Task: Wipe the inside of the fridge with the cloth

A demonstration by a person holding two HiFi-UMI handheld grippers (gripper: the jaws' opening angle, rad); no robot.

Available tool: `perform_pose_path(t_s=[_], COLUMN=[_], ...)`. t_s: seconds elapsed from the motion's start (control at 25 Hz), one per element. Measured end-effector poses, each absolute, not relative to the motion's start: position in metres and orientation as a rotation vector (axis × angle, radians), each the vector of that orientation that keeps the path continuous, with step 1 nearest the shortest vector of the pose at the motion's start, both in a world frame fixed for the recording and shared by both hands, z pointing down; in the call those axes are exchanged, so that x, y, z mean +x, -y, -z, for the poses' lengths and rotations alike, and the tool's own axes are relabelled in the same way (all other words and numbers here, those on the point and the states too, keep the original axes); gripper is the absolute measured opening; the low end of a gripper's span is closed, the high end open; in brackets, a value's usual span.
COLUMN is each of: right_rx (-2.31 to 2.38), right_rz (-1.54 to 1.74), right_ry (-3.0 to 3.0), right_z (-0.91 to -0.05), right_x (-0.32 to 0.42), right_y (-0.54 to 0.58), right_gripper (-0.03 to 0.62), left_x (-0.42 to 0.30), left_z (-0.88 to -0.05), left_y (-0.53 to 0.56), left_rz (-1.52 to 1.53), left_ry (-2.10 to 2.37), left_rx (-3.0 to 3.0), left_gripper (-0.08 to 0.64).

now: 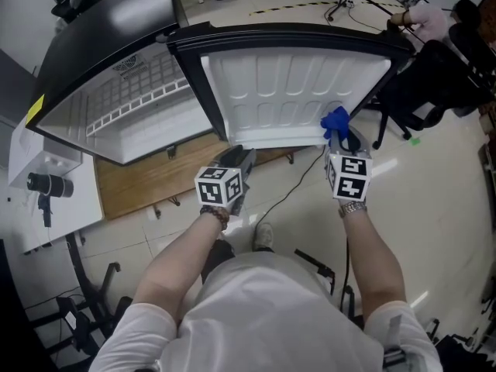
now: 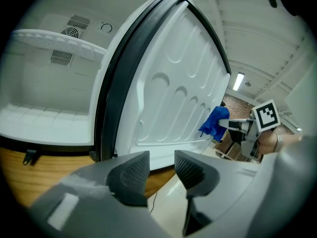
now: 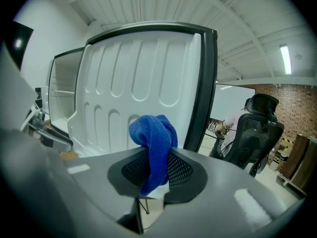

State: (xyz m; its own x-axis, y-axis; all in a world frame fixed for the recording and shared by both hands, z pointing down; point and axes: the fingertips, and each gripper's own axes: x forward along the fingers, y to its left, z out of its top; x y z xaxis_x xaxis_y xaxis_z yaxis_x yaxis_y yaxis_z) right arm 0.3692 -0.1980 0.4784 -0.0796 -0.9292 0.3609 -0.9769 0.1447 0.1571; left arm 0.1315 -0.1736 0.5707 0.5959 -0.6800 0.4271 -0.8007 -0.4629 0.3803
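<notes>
The small black fridge stands with its door swung wide; the white moulded inner door panel faces me, and the white cavity lies to the left. My right gripper is shut on a blue cloth, bunched at the door panel's lower right corner. In the right gripper view the cloth hangs pinched between the pads of that gripper, just in front of the door. My left gripper is open and empty, below the door's bottom edge. From there the cloth shows to the right.
The fridge sits on a wooden tabletop. A black office chair stands close to the door's right edge, with a person beyond it. A thin cable runs across the floor. A white stand with a small camera is at the left.
</notes>
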Motion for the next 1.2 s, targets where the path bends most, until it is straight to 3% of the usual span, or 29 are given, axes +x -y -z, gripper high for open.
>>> perform_pose_path(t_s=[0.64, 0.92, 1.2], right_rx=[1.336, 1.259, 1.302], right_rz=[-0.157, -0.228, -0.26], right_ry=[2.472, 2.426, 2.346], right_z=[-0.473, -0.508, -0.528], right_x=[0.152, 0.123, 0.151], right_y=[0.172, 0.182, 0.184], right_gripper=[0.067, 0.067, 0.067], left_x=[0.097, 0.081, 0.083], left_z=[-0.569, -0.569, -0.57], left_y=[0.155, 0.15, 0.152], left_rz=[-0.331, -0.33, -0.33], left_ry=[1.22, 1.242, 1.226], left_rx=[2.292, 2.281, 2.291], left_gripper=[0.155, 0.155, 0.155])
